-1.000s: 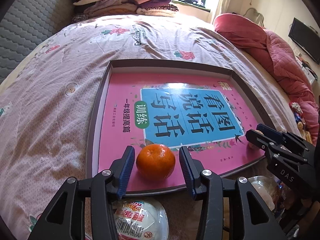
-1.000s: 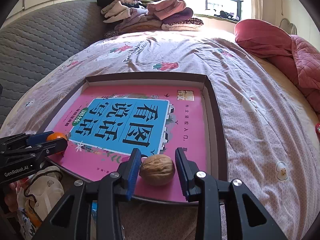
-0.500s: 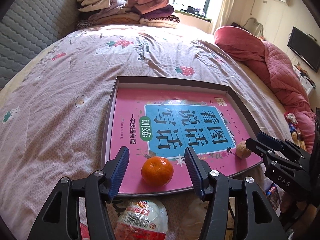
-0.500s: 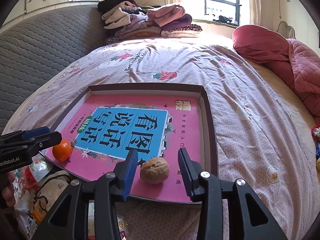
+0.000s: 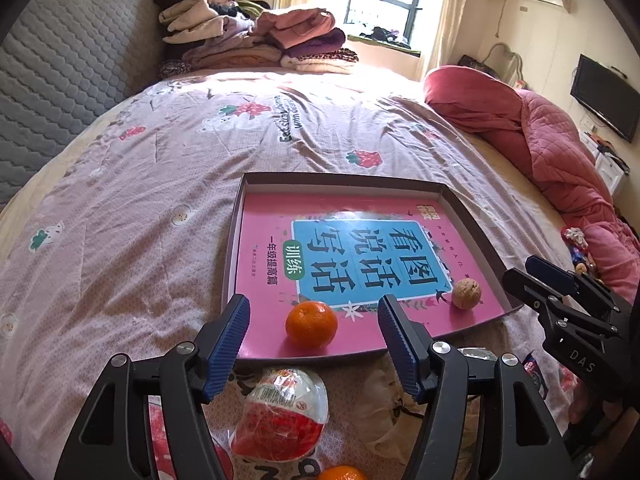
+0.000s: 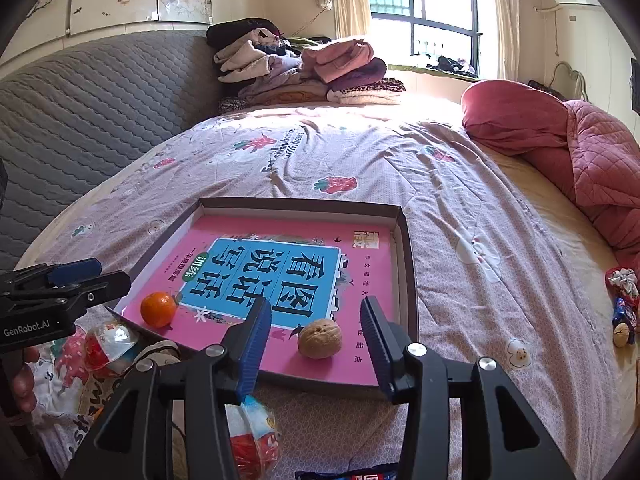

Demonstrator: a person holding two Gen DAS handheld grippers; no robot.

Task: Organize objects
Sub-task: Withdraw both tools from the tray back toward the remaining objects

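A shallow brown box lid lies on the bed with a pink book inside it. An orange mandarin rests on the book's near left corner, a walnut on its near right part. My left gripper hovers above and behind the mandarin, jaws opening, pads well clear of it. My right gripper hovers likewise over the walnut, jaws opening, not touching it. Each gripper shows at the edge of the other's view.
Wrapped snacks and a second mandarin lie on bags below the bed's near edge. Folded clothes are piled at the headboard. A red quilt lies along the right side, with small toys near it.
Both grippers let go and spread wider while rising and backing away. The mandarin and the walnut stay on the book and now look smaller and farther off.
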